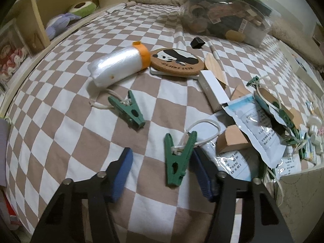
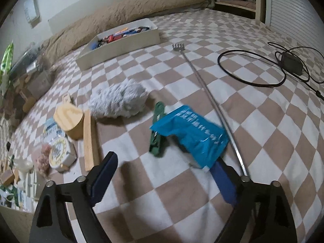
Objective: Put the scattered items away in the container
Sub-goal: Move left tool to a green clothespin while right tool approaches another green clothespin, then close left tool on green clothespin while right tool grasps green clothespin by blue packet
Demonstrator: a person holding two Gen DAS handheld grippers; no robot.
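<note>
Green clip (image 1: 178, 158) is straddled by the left gripper (image 1: 162, 172), jaws open; right gripper (image 2: 166, 178) is open too, blue packet (image 2: 190, 135) maybe touched.

Left gripper (image 1: 160, 174) was angled steeply down, jaws parted, blue pads (image 1: 121, 174) touching nothing. Right gripper (image 2: 164, 180) was likewise tilted down, jaws spread wide, nothing pressed between.

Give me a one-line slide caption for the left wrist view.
Left tongs open around a green clothespin lying on the checkered bedspread, pads not yet gripping it.
</note>
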